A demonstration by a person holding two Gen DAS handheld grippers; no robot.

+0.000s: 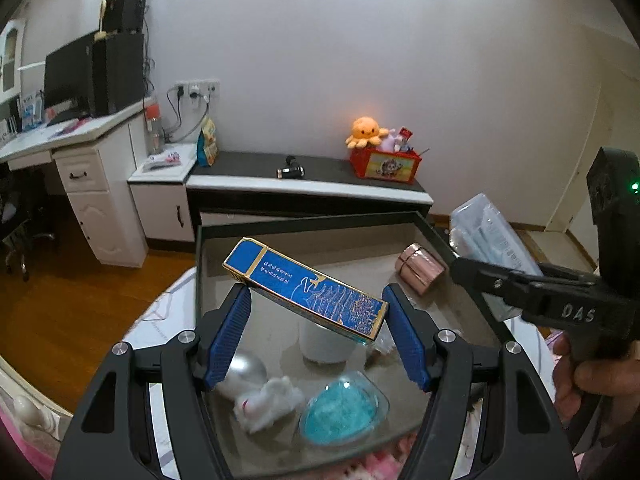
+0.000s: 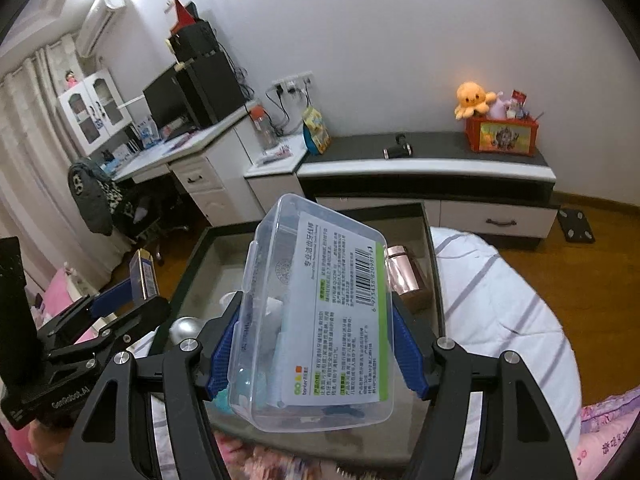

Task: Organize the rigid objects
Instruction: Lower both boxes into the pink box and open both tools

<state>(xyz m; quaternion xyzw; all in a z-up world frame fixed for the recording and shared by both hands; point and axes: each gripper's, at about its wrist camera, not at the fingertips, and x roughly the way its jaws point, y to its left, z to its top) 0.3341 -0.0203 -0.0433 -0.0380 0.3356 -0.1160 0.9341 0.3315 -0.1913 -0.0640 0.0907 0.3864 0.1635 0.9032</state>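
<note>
My left gripper (image 1: 316, 306) is shut on a long blue box with gold trim (image 1: 304, 288) and holds it crosswise above a dark tray (image 1: 308, 222). The blue box also shows in the right wrist view (image 2: 143, 276). My right gripper (image 2: 316, 324) is shut on a clear plastic box with a printed label (image 2: 316, 320), held above the same tray (image 2: 320, 206). The clear box shows at the right in the left wrist view (image 1: 486, 232).
In the tray lie a rose-gold canister (image 1: 418, 268), a white cup (image 1: 326, 342), a silver ball (image 1: 246, 366), a white plush toy (image 1: 266, 402) and a clear dish of blue stuff (image 1: 342, 410). The tray rests on a bed. A low cabinet (image 1: 308, 186) stands behind.
</note>
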